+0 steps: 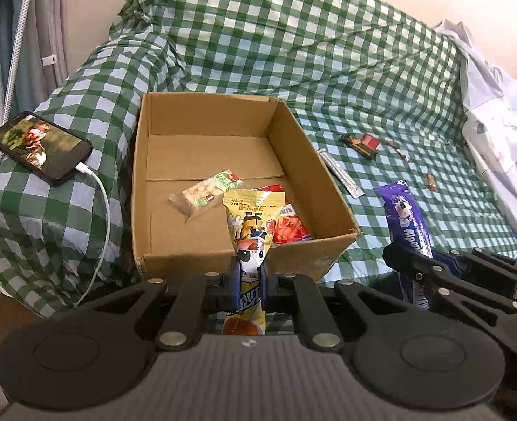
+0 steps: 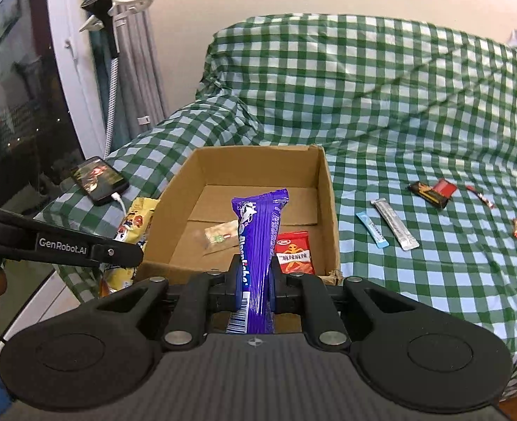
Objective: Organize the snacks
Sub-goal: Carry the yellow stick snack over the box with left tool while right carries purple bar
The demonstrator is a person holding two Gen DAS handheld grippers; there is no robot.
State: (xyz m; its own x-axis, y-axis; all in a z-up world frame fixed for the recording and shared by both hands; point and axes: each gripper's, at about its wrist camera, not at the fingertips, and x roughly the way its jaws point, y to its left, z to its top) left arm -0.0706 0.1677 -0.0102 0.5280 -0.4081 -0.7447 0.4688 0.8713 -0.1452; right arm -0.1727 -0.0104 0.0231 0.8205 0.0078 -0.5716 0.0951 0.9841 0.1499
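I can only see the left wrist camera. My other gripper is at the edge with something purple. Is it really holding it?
Observer: Yes. The right gripper has its jaws shut on the long purple foil candy packet, which stands upright in front of the brown cardboard box.
Operator: Are there any snacks on the bed I can't see?
Observer: One. A small light-blue paper sachet lies beside the silver foil stick pack.
Operator: My yellow cartoon snack packet hides the red bag. What's on it?
Observer: The flat red plastic snack bag shows an orange alien-like figure.
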